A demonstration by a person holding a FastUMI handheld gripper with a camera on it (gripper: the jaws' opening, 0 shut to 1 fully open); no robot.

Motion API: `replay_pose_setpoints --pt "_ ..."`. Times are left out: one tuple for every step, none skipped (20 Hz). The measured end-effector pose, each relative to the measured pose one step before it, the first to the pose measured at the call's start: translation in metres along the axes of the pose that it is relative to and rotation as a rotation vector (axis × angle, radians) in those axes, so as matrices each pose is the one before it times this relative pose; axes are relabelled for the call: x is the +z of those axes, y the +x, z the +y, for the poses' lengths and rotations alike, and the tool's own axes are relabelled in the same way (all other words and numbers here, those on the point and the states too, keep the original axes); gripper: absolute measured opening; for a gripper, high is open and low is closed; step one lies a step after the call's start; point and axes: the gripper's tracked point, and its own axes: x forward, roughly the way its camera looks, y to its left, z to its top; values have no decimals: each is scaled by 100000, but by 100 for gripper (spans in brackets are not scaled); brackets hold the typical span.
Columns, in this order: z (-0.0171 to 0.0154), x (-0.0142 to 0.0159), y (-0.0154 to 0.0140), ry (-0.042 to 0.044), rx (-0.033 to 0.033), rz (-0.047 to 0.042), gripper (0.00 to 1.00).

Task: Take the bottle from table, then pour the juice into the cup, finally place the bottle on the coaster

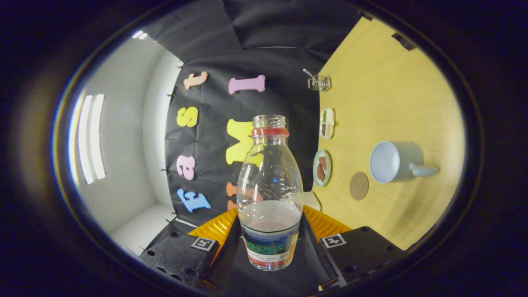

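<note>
- Between the fingers, the gripper point(270, 243) is clenched on the bottle point(270, 194), both fingers pressing against its lower body at the label band.
- Pointing forward along the fingers, the clear bottle has its open mouth and red neck ring at the far end, with no cap on.
- A small amount of pale liquid sits in the bottle, near the grasped end.
- Beyond the fingers and off to the right, the wooden table point(392, 103) appears rotated, as the gripper is rolled sideways.
- On that table, the light blue cup point(394, 161) stands with its handle toward the right; the inside looks pale and I cannot tell whether it holds juice.
- Just beside the cup, on its fingerward side, lies the round brown coaster point(359, 186), bare.
- Along the table edge nearest the bottle are two small dishes point(322, 167) holding something brown, and farther on a small clear container point(319, 83).
</note>
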Motion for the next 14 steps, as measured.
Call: replay_pose_setpoints --pt "387 384 -56 -5044 -263 481 79" --pt "300 533 -152 -5051 -290 343 79" --pt "334 733 -196 -4611 184 -758 79" --pt "478 735 -150 -5233 506 -693 79" --pt "448 797 -34 -5334 199 -952 79" --pt "338 590 -446 -5458 528 -1189 79" --pt "651 545 -331 -5561 770 -690 79" --pt "457 439 -178 -5767 864 -429 79" --pt "460 188 -54 -5967 411 -293 79" --pt "184 225 -17 -6445 158 -100 79" --pt "212 104 115 -6434 447 -301 79" --pt "257 197 55 -5772 324 -114 79" --pt "-90 263 204 -6347 -559 -481 79" --pt "-99 251 76 -4779 -271 -402 79"
